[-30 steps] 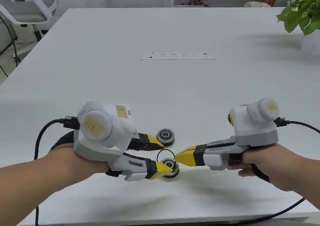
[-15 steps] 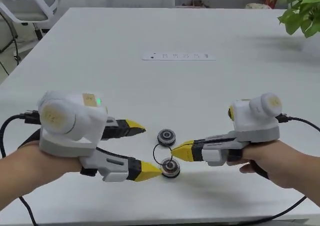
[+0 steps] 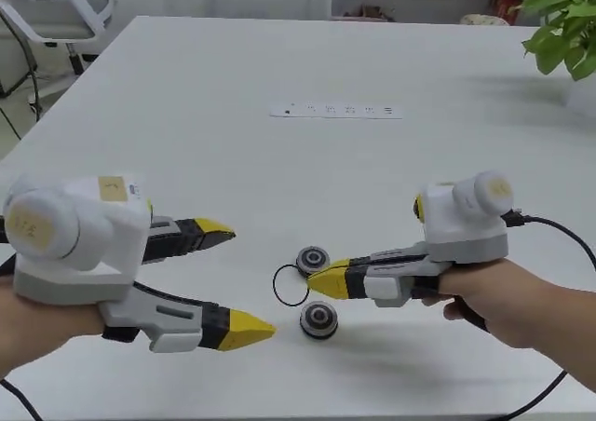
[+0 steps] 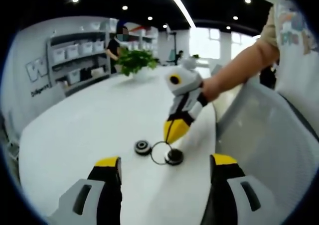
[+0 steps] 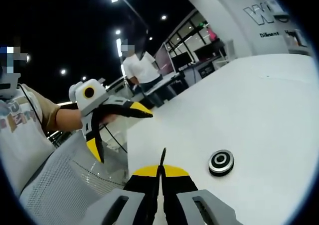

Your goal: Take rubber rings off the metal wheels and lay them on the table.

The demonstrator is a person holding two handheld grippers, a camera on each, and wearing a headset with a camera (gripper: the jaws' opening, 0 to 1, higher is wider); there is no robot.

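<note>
The left tongs and right tongs share white housings, black jaws tipped yellow, and black cables. Printed T-shirt, tan short sleeves.

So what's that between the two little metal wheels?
The black rubber ring, pinched in the shut right gripper, hangs between the far wheel and the near wheel, as the head view shows.

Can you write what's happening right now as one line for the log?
left gripper: open | right gripper: shut on rubber ring | ring: clear of both metal wheels | next: lay on table
</note>
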